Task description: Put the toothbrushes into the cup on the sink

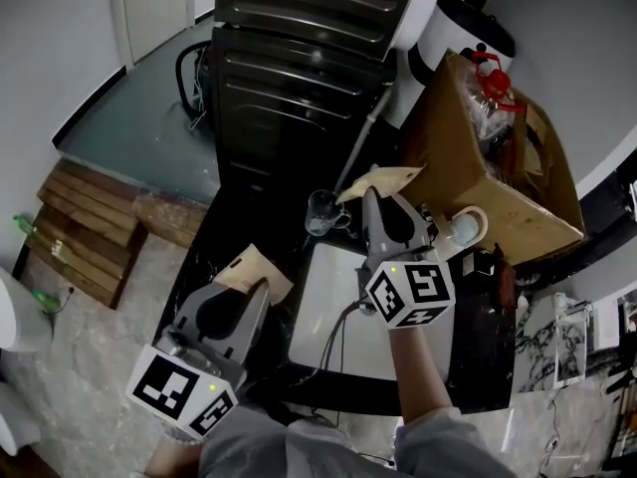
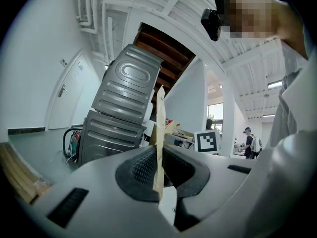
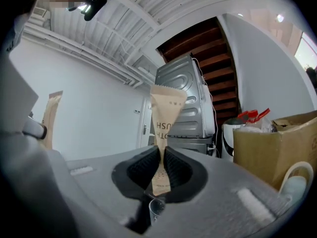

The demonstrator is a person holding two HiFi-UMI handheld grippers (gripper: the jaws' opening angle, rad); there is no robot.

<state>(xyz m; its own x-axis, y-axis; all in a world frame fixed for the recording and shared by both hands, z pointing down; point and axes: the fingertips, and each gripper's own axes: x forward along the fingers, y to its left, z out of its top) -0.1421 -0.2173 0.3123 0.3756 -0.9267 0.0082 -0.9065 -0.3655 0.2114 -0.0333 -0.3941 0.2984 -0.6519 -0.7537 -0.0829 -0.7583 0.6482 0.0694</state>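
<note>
Partner: Grip on the left?

Me: Left gripper has its pads closed on the left packet, a brown paper toothbrush sleeve. Seen edge-on in the left gripper view, it stands upright out of the jaws. My hand holds the gripper level, low and near me, off the left edge of the sink. Its marker cube is nearest my body.

Partner: And the right?

Me: Right gripper is likewise clamped, on the right packet. The paper narrows to a waist between the pads and flares wide above, printed face toward the camera. My forearm reaches out over the basin, grey sleeve at the elbow, cube turned up toward my head. The gripper points level at the far rim.

Partner: Cup?

Me: Clear glass cup, upright on the dark counter just past the basin's far left corner. In the head view the right packet lies just right of it, near; touching or apart, I cannot tell. In the right gripper view the cup shows just below the jaws and ahead of them. The left packet is well short of it, on the near side.

Partner: Surroundings?

Me: White mug just right of the right gripper, cardboard box behind that. Stacked grey washers beyond the cup. Wood planks on the floor, far left.
</note>
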